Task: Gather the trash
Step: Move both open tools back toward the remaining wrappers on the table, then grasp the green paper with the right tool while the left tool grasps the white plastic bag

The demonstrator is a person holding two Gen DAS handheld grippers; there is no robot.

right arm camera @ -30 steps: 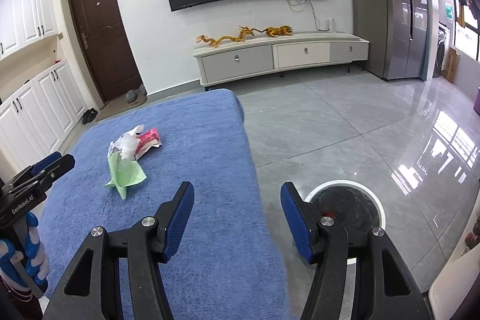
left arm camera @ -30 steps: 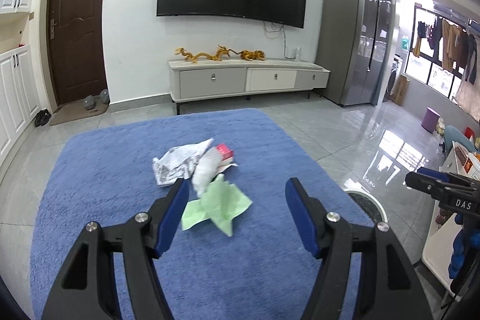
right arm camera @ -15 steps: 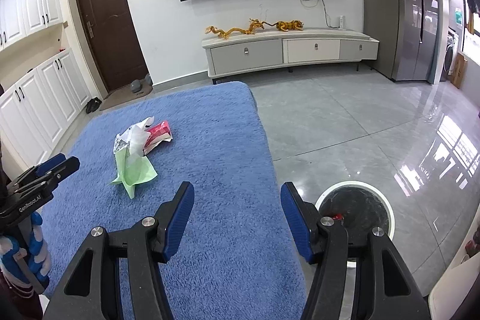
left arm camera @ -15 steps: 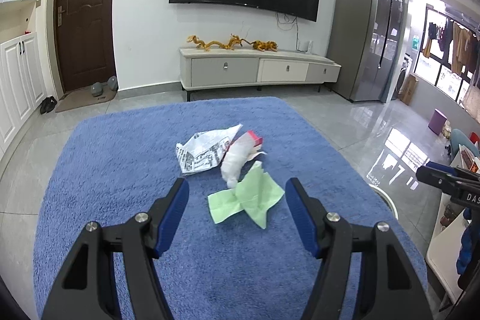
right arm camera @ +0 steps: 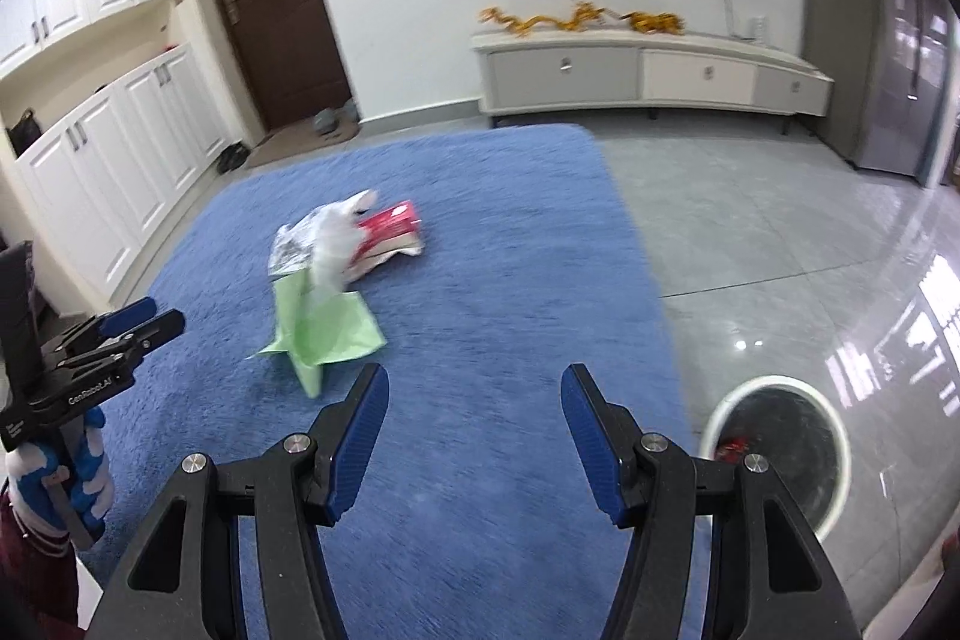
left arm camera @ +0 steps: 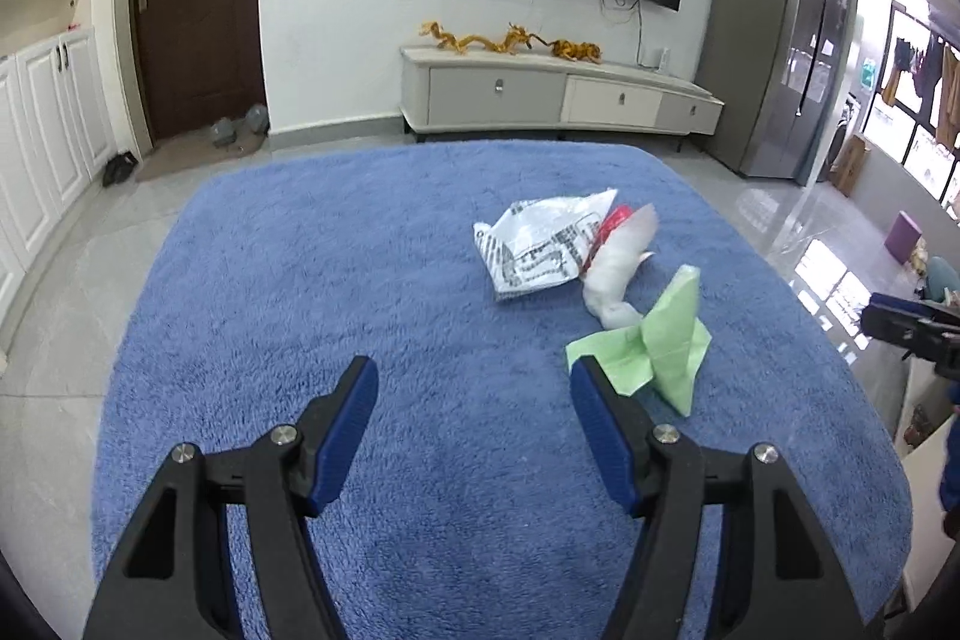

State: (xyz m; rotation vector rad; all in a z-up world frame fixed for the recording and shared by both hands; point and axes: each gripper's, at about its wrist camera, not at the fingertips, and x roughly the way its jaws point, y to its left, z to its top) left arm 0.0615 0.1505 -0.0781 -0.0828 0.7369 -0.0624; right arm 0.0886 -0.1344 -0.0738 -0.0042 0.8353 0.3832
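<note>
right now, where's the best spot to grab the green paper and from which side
Probably the raised folded ridge in the middle of the green paper, coming down from above. Its edges lie flat on the blue rug, so jaws would likely slip over them, while the ridge stands up enough to pinch. The left gripper is open and looks nearest, with the paper just off its right finger.

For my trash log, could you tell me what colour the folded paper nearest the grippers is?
Light green paper, clearest in the left wrist view.
</note>
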